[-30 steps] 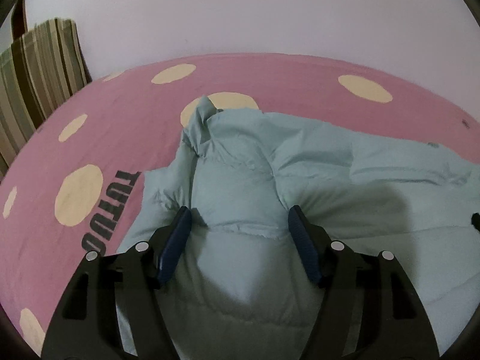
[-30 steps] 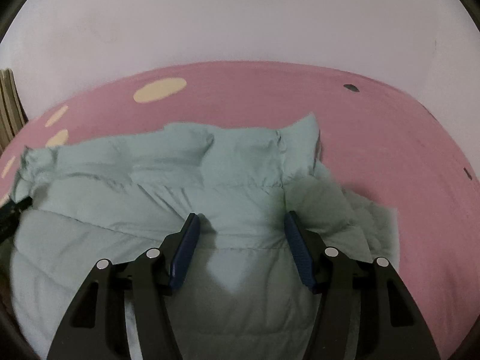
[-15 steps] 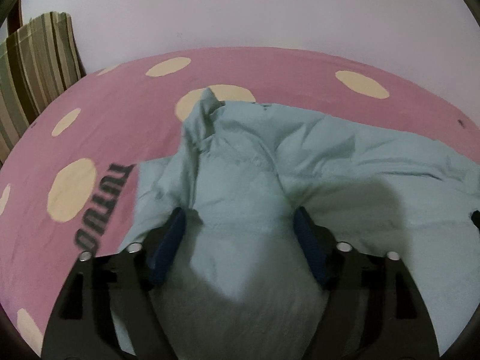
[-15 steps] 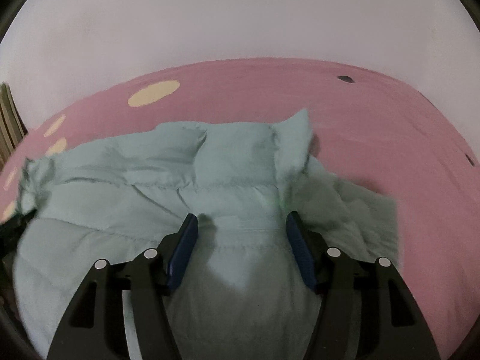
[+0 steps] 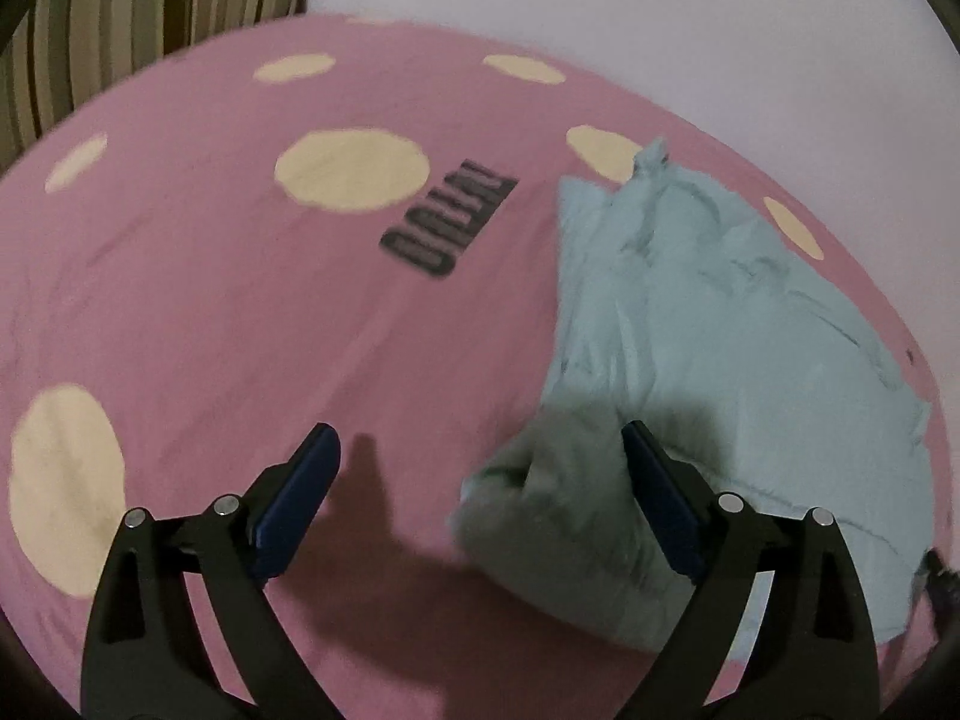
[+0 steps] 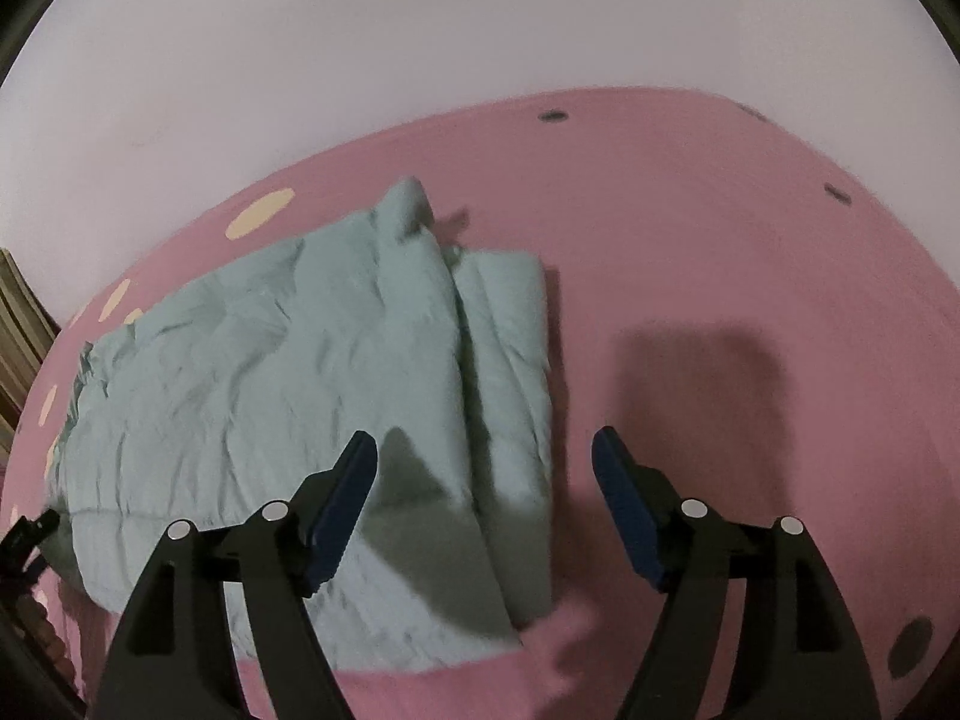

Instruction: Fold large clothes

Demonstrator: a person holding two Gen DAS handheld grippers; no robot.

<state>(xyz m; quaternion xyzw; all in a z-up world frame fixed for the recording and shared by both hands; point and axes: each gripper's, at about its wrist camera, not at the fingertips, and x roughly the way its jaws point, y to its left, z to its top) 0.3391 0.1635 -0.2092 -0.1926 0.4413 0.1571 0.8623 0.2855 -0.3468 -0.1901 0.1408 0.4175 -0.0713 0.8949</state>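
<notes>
Pale green padded jacket (image 5: 708, 324) lies folded on pink dotted bedsheet (image 5: 210, 276). Left claw (image 5: 480, 456) spread wide, empty, at jacket's edge. Right claw (image 6: 483, 462) spread, empty, above jacket's right edge.

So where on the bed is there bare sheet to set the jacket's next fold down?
Bare pink sheet lies left of the light green jacket, around the black lettering. Another bare stretch runs right of the jacket's folded edge to the wall. The middle is crowded with jacket.
</notes>
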